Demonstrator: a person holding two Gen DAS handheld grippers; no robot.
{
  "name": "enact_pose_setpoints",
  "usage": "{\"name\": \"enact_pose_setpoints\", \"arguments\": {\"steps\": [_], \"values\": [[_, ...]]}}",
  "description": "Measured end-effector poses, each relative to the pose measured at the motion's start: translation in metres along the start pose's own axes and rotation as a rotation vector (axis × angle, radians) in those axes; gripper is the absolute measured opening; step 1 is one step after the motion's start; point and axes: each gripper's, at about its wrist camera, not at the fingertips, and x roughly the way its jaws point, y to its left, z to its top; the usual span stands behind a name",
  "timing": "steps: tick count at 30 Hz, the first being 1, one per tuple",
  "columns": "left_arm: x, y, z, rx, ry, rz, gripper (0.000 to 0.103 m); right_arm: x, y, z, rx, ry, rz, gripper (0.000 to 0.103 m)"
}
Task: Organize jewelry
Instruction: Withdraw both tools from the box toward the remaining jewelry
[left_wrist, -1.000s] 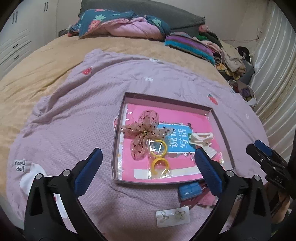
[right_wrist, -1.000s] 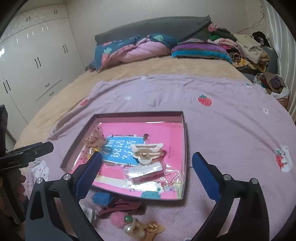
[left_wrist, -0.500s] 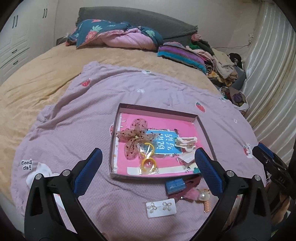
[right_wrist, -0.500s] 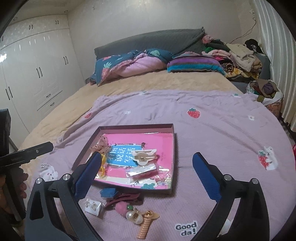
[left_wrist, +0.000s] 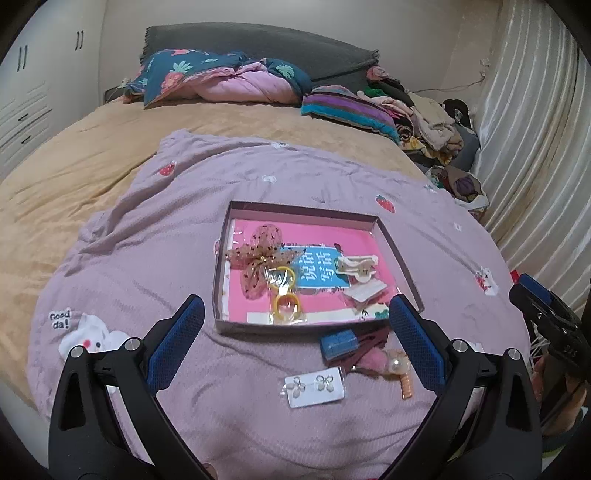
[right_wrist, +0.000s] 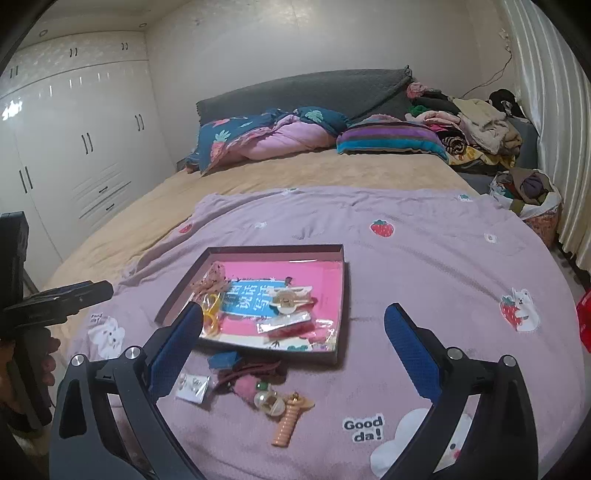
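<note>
one earring card (left_wrist: 316, 386) lies between open left hand-held gripper (left_wrist: 295, 325) fingers.

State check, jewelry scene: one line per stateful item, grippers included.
left gripper: open, empty
right gripper: open, empty
tray: lidless, on the blanket, partly filled
earring card: outside the tray, flat on the blanket
pearl clip pile: outside the tray
yellow hair ties: bagged, in the tray

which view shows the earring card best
The left wrist view. There the earring card lies in the open between the fingers, on the purple blanket in front of the tray, with both flower studs plain. In the right wrist view the card is smaller, angled and partly behind the right gripper's blue finger pad.
</note>
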Motion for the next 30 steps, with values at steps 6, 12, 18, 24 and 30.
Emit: {"name": "enact_pose_setpoints", "arguments": {"steps": [6,12,18,24,30], "values": [[-0.004,-0.004,-0.012,0.022,0.007,0.007,0.093,-0.008,0.002,-0.013,-0.011,0.012,0.001,0.098],[-0.001,-0.012,-0.027,0.057,0.024,0.013,0.093,-0.011,0.009,-0.029,-0.044,0.037,0.005,0.098],[0.007,-0.014,-0.045,0.089,0.065,0.025,0.093,-0.008,0.017,-0.046,-0.092,0.078,0.007,0.098],[0.014,-0.014,-0.060,0.116,0.104,0.033,0.093,-0.002,0.022,-0.060,-0.111,0.118,0.015,0.098],[0.021,-0.014,-0.075,0.140,0.136,0.042,0.093,0.003,0.025,-0.072,-0.142,0.149,0.015,0.098]]}}
